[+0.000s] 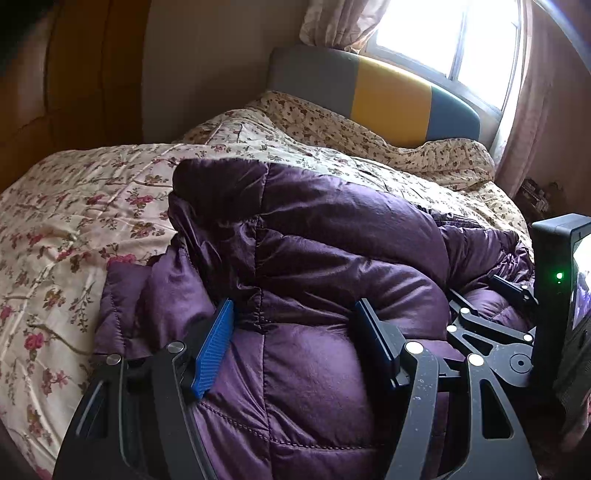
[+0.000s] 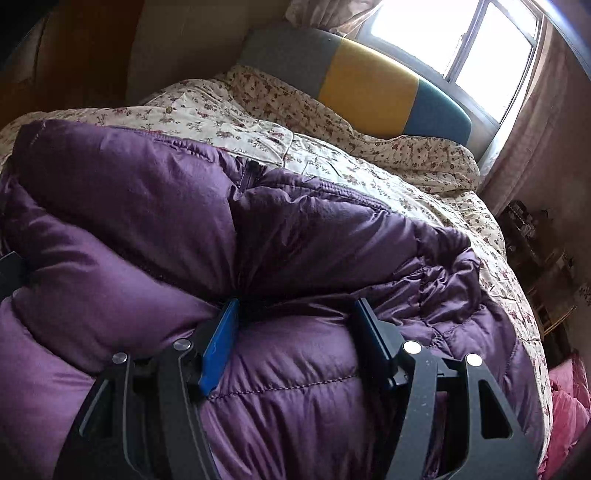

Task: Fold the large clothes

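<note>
A puffy quilted purple down jacket point(image 1: 332, 229) lies bunched in a thick fold on the bed and fills the lower half of both views. My left gripper point(image 1: 295, 328) has its blue pads pressed into a wide bulge of the jacket near the fold's left end. My right gripper point(image 2: 295, 325) clamps a similar thick roll of the jacket point(image 2: 147, 192) further right, and the fabric swells between its fingers. The right gripper's black frame point(image 1: 491, 332) shows at the right edge of the left wrist view, close beside my left one. A zipper point(image 2: 251, 177) shows on the jacket's upper layer.
The bed carries a floral cream quilt point(image 1: 74, 206), rumpled toward the grey, yellow and blue headboard point(image 1: 388, 99). A bright window point(image 1: 461, 33) with pink curtains stands behind. A wooden wardrobe point(image 1: 74, 74) rises at the left, and a pink cloth point(image 2: 569, 398) lies at the bed's right side.
</note>
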{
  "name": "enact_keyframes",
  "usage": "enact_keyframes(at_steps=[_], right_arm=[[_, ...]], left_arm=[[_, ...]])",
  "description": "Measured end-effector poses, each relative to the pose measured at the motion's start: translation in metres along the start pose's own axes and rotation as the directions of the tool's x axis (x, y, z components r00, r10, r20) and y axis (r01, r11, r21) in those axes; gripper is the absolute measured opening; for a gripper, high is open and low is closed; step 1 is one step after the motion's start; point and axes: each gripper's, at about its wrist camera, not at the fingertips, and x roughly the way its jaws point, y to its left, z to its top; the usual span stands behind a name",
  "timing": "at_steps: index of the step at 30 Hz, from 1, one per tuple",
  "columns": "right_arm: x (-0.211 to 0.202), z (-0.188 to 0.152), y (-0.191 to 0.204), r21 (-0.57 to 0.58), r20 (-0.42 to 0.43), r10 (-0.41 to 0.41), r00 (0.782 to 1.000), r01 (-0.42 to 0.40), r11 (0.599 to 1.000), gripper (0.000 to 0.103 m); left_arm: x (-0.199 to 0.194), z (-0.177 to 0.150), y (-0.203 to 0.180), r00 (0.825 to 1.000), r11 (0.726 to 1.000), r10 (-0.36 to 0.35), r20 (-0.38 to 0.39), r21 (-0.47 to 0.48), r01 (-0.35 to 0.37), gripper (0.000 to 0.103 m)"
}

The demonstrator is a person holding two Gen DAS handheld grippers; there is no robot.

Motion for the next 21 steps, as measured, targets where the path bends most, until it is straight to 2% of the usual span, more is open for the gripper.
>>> enact_keyframes(at_steps=[17,21], right_arm=[[0.004,-0.001,0.001,0.004,-0.006,0.006,1.000,-0.006,1.000,0.063],[0.004,-0.001,0.001,0.004,-0.011,0.011,1.000,-0.011,1.000,0.063]], left_arm=[[0.007,-0.003,0.004,1.000,1.000,-0.015,-0.006,-0.017,0.015,0.066],[-0.002,0.000,0.016,0.997,0.994,-0.077,-0.017,-0.077,0.075,0.067]])
